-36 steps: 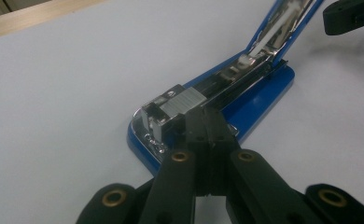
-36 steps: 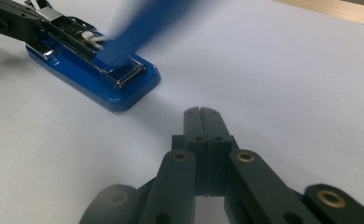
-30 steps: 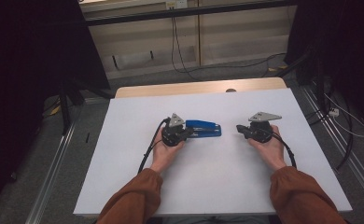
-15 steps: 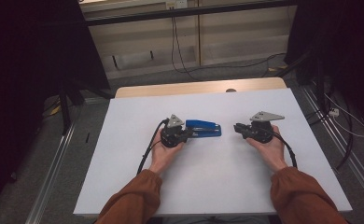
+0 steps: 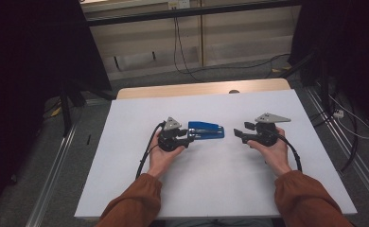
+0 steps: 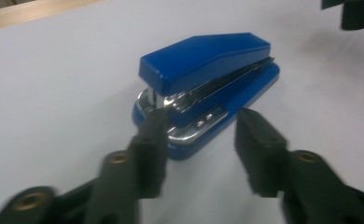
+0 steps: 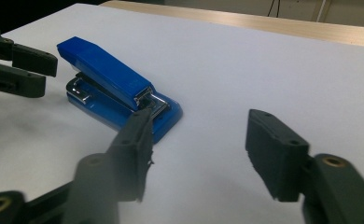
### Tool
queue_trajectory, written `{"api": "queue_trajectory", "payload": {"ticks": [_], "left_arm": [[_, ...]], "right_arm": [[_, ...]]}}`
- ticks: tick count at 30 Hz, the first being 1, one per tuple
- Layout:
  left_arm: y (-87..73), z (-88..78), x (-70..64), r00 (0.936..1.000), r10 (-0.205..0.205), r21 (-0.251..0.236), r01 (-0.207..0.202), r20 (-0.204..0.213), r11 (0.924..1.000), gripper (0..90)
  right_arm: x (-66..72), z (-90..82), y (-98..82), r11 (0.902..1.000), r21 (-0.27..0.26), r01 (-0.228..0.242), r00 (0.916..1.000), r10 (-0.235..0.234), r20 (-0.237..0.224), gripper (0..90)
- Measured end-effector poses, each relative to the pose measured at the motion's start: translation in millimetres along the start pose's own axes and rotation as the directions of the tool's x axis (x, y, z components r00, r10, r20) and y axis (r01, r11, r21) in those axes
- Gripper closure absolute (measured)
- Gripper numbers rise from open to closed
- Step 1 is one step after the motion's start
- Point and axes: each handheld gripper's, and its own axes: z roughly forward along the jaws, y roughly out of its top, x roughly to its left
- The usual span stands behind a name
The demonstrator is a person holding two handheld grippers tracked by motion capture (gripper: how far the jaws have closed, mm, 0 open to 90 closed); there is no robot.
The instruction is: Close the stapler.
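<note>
1. High view: a blue stapler (image 5: 206,131) lies flat on the white table (image 5: 211,189), lengthwise between the two grippers.
2. The left gripper (image 5: 188,137) points at the stapler's near end, its tips just beside that end. The left hand (image 5: 161,158) holds it from behind, low over the table.
3. The right gripper (image 5: 238,133) points at the stapler's other end from the opposite side and stands a little apart from it. The right hand (image 5: 272,152) holds it; a cable trails back over the wrist.
4. Left gripper view: the left gripper (image 6: 199,144) has its jaws apart, having just been opening. The stapler (image 6: 208,79) lies straight ahead, its metal-mouthed end nearest. One jaw's tip overlaps that end in the picture; the other stands clear to the side. Neither pad presses on it, and nothing is clamped.
5. Right gripper view: the right gripper (image 7: 196,140) also has its jaws apart and has just been opening; bare table lies between them. The stapler (image 7: 119,88) lies ahead and toward one jaw, whose tip comes up to its near corner; whether it touches I cannot tell. Beyond the stapler's far end the left gripper (image 7: 47,74) shows, jaws apart.
</note>
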Motion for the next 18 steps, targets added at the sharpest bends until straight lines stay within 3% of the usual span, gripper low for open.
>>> {"api": "queue_trajectory", "payload": {"ticks": [3,6,8,9,13,18], "left_arm": [[-0.9,-2.7,-0.4,0.9997,-0.023,0.013,0.023,0.000,0.9997,31.1],[-0.2,-5.8,0.0,0.9997,-0.018,0.000,0.018,-0.018,0.9998,22.1],[0.4,-8.4,-0.8,0.9984,-0.011,-0.013,0.010,-0.056,0.9999,17.7],[0.7,-9.6,-1.5,0.9985,-0.014,-0.021,0.013,-0.052,0.9997,13.8],[0.0,-16.7,-1.8,0.9983,-0.028,-0.045,0.025,-0.051,0.9987,6.7],[-4.4,-28.3,-1.8,0.9987,-0.007,-0.084,0.003,-0.051,0.9964,3.8]], "right_arm": [[0.2,-0.9,-2.2,0.9998,-0.019,0.003,0.9999,-0.003,0.010,30.0],[0.6,-0.5,-3.7,0.9998,-0.017,-0.007,0.9999,0.008,0.010,19.7],[1.2,-0.4,-3.5,0.9996,-0.027,-0.009,0.9999,0.009,0.009,15.6],[1.9,-0.3,-3.2,0.9995,-0.030,-0.008,0.9999,0.008,0.008,15.1],[4.6,-1.7,-1.5,0.9989,-0.048,0.002,1.0000,-0.002,0.003,10.9],[8.4,-5.1,-1.8,0.9979,-0.064,0.012,0.9998,-0.011,0.017,3.6]]}}
